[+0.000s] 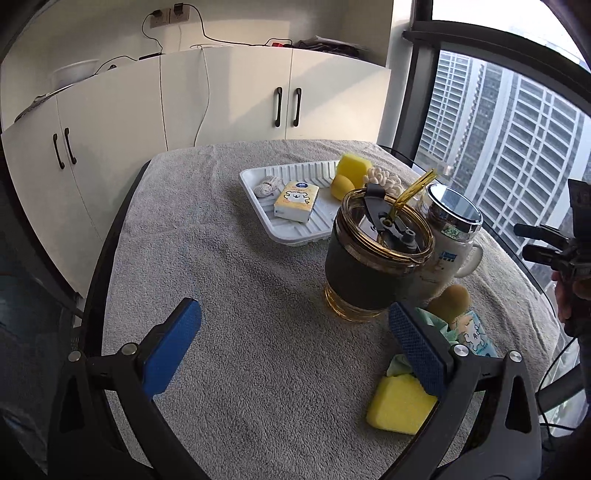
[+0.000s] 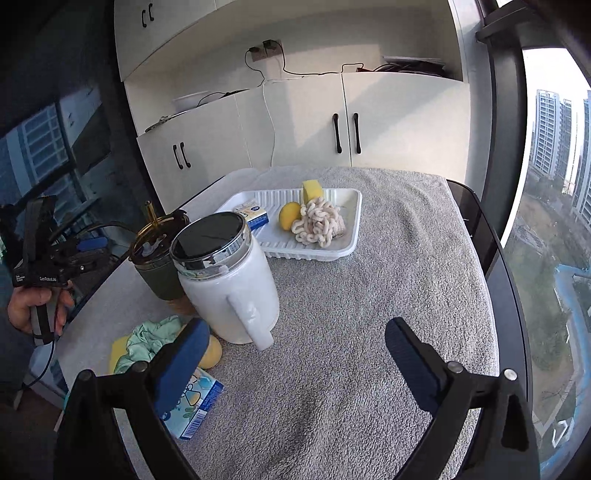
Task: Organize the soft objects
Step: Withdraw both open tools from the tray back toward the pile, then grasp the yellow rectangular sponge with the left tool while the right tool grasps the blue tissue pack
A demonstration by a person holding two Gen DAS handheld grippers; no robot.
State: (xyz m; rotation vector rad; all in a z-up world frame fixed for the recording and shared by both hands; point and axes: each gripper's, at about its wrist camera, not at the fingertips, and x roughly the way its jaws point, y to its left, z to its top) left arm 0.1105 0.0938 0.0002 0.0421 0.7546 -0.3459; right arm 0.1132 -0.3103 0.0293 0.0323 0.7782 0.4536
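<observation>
yellow sponge [image 1: 400,404], tumbler [image 1: 373,254], white jug [image 2: 229,284], tray [image 2: 325,251]

You see a dark tumbler [image 1: 373,254] with an amber lid and straw standing on the counter [image 1: 229,295], which a grey towel covers, and a white jug [image 2: 231,280] with a chrome-rimmed lid stands just beside it. Behind the counter you have white cabinets [image 2: 332,122] with black handles, and chargers with cables hang from the wall sockets [image 1: 170,15] above them. Through the window [image 1: 509,122] on the right you see tall buildings.
</observation>
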